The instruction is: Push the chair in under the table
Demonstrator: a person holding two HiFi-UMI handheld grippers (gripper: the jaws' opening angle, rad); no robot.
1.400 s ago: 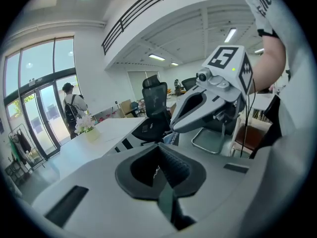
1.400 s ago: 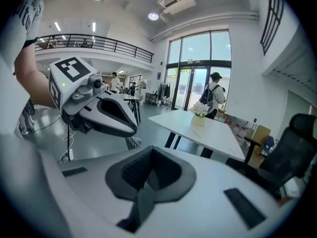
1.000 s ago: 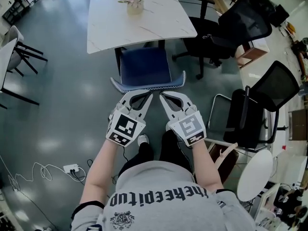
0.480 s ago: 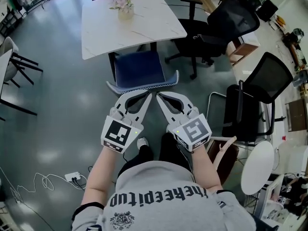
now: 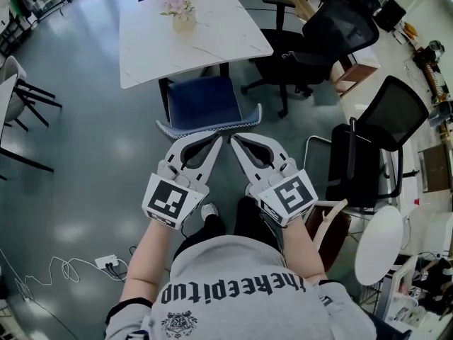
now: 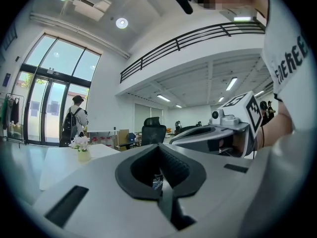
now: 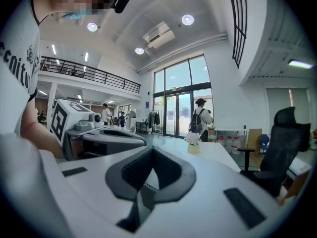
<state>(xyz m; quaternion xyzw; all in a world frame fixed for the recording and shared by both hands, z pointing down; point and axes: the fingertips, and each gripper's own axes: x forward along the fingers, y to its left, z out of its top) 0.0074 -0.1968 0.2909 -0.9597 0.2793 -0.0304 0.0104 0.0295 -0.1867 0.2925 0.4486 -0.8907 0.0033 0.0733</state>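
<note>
- The chair (image 5: 204,103), with its blue seat, sits at the centre of the head view. The far part of the seat is already tucked beneath the near edge of the white marble table (image 5: 212,37), and the rest juts out toward the person.
- The curved backrest rim (image 5: 209,127), trimmed in a checked pattern, faces the person. It is the natural place to lean on.
- The left gripper (image 5: 218,141) and right gripper (image 5: 236,139) are side by side just below the middle of that rim, tips pointing at it. I can't tell whether they are actually touching it.
- Both have their fingers closed tip to tip with nothing between them. I take that for blunt pushers, not clamps, since a shove needs no grasp.
- Placing the two near the rim's middle should keep the chair from swivelling as it goes.
- A small pot of flowers (image 5: 182,10) stands at the table's far end, upper centre of the frame, well clear of the seat.
- Black office chairs (image 5: 338,30) crowd the right side, so a straight push looks safest.
</note>
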